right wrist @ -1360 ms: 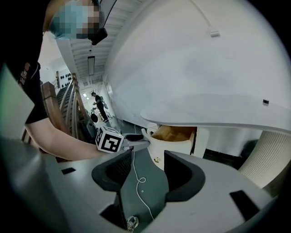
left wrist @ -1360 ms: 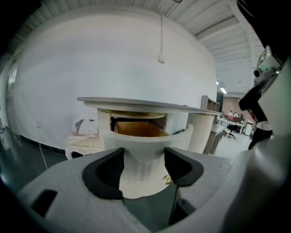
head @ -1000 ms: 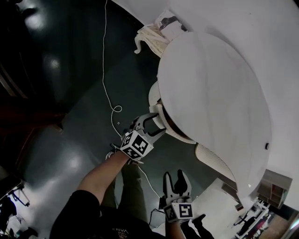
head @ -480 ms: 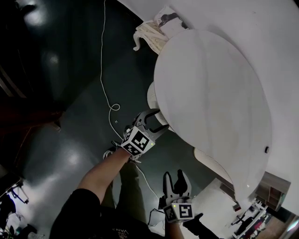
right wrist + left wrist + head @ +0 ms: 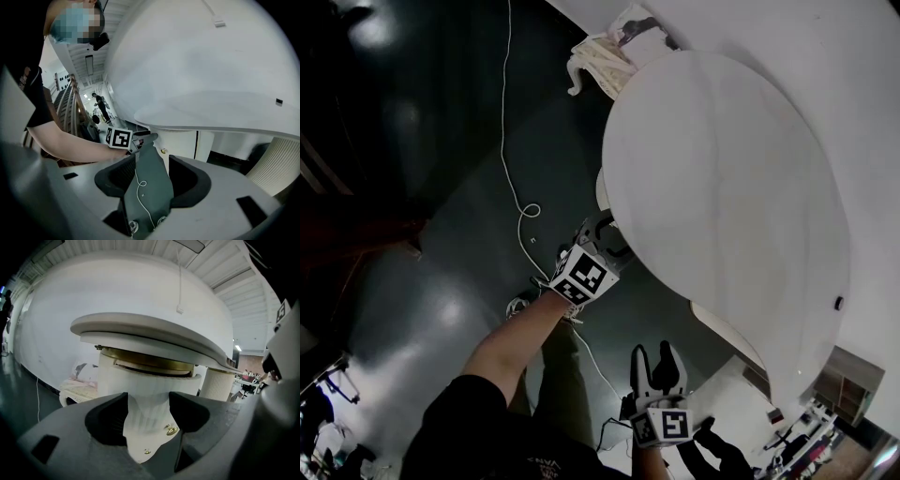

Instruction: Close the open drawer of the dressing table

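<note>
left gripper (image 5: 147, 411): jaws wide apart, gripping nothing, right at the drawer (image 5: 145, 380) front, which looks slightly out under the dressing table (image 5: 722, 187) top | right gripper (image 5: 152, 176): agape, empty, well apart | risk: if you push off-centre beside the knob (image 5: 171, 430), the drawer may skew and jam

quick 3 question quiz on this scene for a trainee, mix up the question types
1. True or false: the right hand-held gripper is shut.
2. Between the left hand-held gripper's jaws shows: A a drawer front with a brass knob; B a cup; C a brush.
3. Which hand-held gripper is nearer the table?

Key: 1 false, its jaws stand apart with nothing held; 2 A; 3 left.
</note>
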Demonstrator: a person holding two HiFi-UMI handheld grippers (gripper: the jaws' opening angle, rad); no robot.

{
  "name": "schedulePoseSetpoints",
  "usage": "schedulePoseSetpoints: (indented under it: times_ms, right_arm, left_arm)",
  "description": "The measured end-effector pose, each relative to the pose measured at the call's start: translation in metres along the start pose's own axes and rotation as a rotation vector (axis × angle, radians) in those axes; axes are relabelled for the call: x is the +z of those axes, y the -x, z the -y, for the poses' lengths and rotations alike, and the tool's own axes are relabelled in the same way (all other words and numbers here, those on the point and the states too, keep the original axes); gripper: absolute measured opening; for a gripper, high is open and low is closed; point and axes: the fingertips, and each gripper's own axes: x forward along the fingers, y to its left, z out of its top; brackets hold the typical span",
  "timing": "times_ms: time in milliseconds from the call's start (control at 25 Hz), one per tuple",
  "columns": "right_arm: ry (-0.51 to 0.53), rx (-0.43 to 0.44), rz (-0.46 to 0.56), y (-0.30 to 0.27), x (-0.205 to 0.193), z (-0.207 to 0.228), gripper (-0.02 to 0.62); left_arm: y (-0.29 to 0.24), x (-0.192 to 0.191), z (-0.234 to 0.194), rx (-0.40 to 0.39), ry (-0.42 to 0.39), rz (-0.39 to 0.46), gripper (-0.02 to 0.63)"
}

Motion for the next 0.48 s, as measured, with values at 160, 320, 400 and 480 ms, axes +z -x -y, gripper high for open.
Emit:
schedulePoseSetpoints:
  times_ms: [160,320,400,480]
  right_arm:
    - [-0.005,0.006,-0.006,-0.002,-0.002,0.004,0.221]
    - [-0.007,0.015,-0.003,-0.002,-0.002,0.004,0.221]
    - [-0.009,0.013,-0.003,-0.002,-0.003,0.007,0.221]
    - [-0.008,0.007,-0.004,-0.002,-0.003,0.012,0.221]
  left_arm:
    - [-0.005,0.002,-0.003,0.006,0.011,0.020,0.273]
    - [-0.011,0.011,-0.007,0.016,0.026,0.041,0.273]
    - [-0.015,0.012,-0.009,0.016,0.034,0.046,0.273]
    - [-0.018,0.012,-0.010,0.018,0.040,0.049,0.273]
